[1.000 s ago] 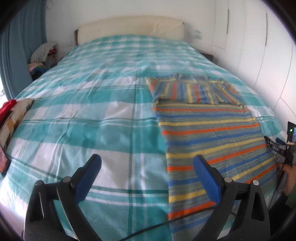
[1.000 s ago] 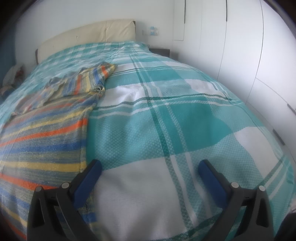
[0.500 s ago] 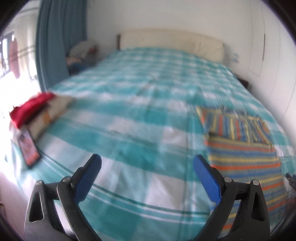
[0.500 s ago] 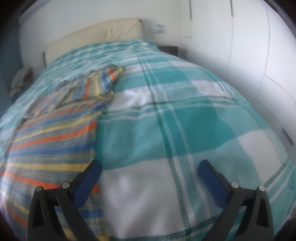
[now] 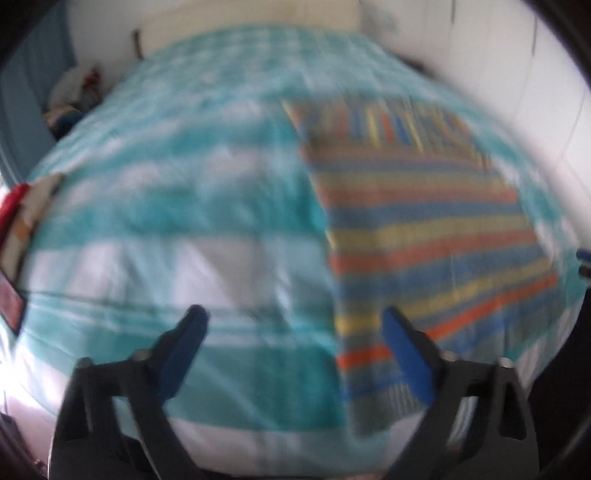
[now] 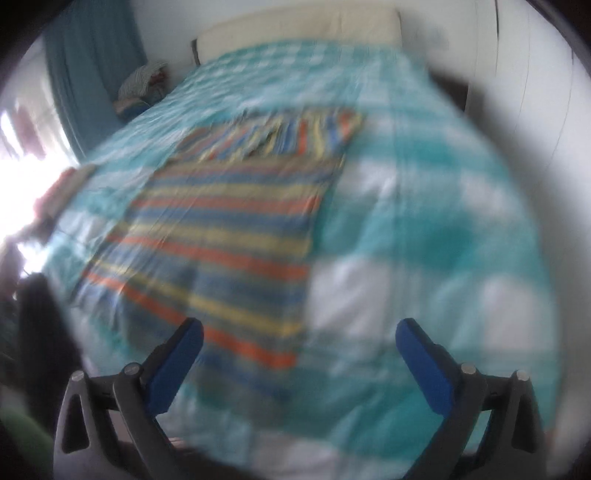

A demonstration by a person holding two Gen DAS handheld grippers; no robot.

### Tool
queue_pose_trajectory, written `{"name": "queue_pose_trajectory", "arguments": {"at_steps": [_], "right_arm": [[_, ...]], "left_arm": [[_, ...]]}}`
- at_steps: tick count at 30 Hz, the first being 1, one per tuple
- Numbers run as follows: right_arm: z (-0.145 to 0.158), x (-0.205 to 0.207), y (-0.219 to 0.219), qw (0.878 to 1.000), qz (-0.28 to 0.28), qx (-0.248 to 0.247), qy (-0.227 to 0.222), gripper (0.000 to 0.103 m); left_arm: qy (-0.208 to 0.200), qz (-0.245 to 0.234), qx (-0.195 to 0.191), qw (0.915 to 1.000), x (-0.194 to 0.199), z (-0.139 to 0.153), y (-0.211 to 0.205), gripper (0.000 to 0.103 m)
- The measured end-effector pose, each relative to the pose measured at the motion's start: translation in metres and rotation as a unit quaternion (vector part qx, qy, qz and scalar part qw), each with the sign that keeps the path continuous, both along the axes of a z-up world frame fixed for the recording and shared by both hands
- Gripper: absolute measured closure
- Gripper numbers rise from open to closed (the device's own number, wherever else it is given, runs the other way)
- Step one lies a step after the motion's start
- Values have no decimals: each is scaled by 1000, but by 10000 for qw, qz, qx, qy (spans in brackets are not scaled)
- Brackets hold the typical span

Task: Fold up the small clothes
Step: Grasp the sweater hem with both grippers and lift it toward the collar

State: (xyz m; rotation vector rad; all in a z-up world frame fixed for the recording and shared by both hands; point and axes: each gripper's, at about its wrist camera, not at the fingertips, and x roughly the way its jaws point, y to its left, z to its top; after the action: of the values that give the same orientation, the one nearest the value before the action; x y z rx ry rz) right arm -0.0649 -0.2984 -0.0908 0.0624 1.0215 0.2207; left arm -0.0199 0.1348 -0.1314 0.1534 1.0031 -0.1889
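A striped garment (image 5: 424, 229) in orange, blue and yellow lies flat on the bed, its far end folded over. It also shows in the right wrist view (image 6: 229, 229). My left gripper (image 5: 295, 332) is open and empty above the near edge of the bed, with the garment's near left corner between its fingers. My right gripper (image 6: 299, 343) is open and empty above the garment's near right corner. Both views are blurred by motion.
The bed carries a teal and white checked cover (image 5: 166, 206) and a cream headboard (image 6: 295, 29). A red and beige pile (image 5: 22, 206) lies at the bed's left edge. Clothes are heaped by the blue curtain (image 6: 92, 55). White wardrobe doors (image 6: 535, 92) stand on the right.
Both cameras have swung. The left view has turned back right toward the garment. The right view has turned left, so the garment now sits near its centre.
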Motion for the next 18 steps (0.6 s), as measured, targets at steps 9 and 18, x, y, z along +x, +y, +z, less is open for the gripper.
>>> {"name": "queue_pose_trajectory", "arguments": {"at_steps": [9, 18], "right_arm": [[-70, -15, 11, 9898, 175, 969, 1028, 98], [-8, 20, -9, 9809, -19, 1938, 180, 97]], "left_arm": [[615, -276, -231, 9975, -30, -36, -22, 99], [211, 7, -1916, 9813, 34, 37, 12, 101]]}}
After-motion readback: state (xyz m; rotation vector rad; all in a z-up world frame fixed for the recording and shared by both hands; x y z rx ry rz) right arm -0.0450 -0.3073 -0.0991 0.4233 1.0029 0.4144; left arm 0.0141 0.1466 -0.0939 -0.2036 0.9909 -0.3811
